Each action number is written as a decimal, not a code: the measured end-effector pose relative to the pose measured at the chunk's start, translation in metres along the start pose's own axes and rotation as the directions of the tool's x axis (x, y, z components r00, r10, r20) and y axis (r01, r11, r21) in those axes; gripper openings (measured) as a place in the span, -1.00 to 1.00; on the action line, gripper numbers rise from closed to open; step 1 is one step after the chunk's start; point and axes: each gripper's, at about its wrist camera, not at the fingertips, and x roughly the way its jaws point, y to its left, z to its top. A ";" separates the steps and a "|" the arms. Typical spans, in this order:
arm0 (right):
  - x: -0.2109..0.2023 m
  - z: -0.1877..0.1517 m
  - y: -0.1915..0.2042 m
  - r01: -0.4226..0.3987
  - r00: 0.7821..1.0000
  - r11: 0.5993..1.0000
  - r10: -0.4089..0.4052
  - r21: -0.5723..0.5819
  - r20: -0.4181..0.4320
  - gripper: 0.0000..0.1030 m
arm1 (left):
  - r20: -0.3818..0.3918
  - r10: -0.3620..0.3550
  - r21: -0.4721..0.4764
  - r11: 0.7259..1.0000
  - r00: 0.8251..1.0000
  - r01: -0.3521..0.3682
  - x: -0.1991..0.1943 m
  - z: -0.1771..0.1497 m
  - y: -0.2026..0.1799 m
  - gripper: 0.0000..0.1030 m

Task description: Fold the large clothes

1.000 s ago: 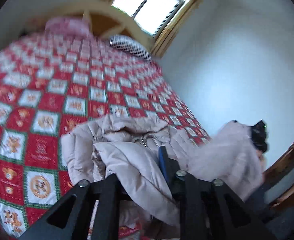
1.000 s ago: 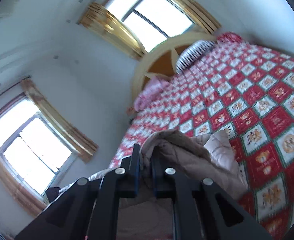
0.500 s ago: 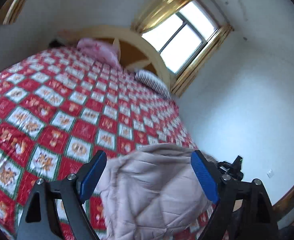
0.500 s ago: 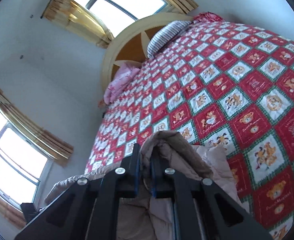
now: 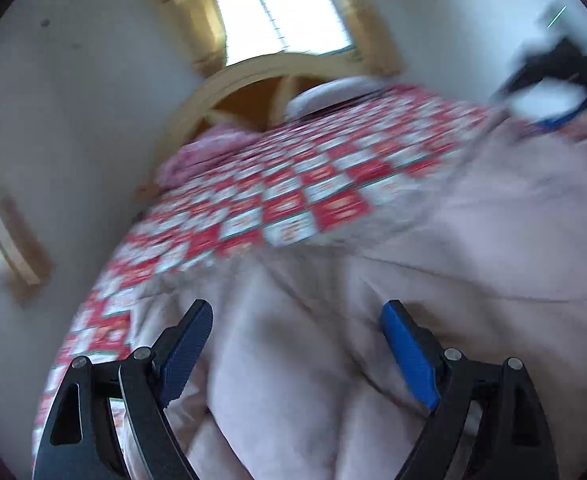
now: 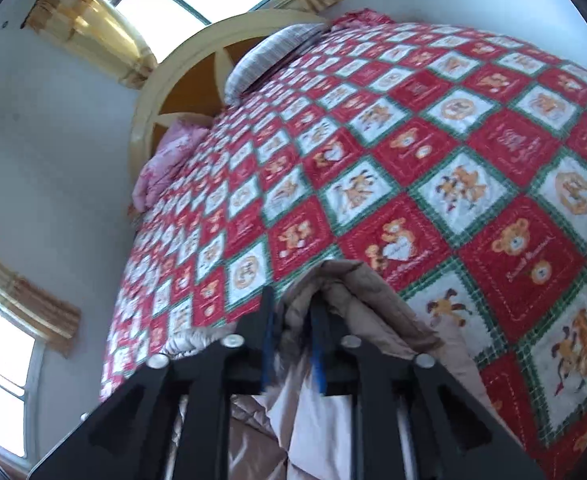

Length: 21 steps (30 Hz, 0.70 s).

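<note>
Jacket [image 6: 345, 292] on quilt [image 6: 433, 152] | right gripper [image 6: 293, 344] clamps fold | left gripper [image 5: 293, 344] spread

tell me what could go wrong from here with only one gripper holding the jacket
1. Only the right gripper is shut on the beige jacket, pinching a bunched fold; the thick padding may slip out.
2. The left gripper is open above the jacket, and its view is blurred, so a hasty grab could catch several layers, or the wrong edge.
3. Pulling the jacket across the red quilt could rumple the quilt or undo the fold.
</note>
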 end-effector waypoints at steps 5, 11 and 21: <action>-0.048 -0.032 0.048 0.012 0.991 0.968 0.021 -0.252 0.130 0.74 | -0.114 0.001 -0.156 0.988 0.994 -0.019 0.049 -0.004 0.027 0.74; -0.025 -0.093 0.116 -0.080 0.995 0.794 0.100 -0.603 0.000 0.72 | -0.156 -0.007 -0.174 0.984 0.988 -0.021 0.072 -0.005 0.024 0.83; 0.050 -0.117 0.078 0.021 0.992 0.794 -0.094 -0.607 -0.089 0.72 | -0.185 -0.083 -0.233 0.972 0.979 0.039 0.098 -0.007 0.021 0.98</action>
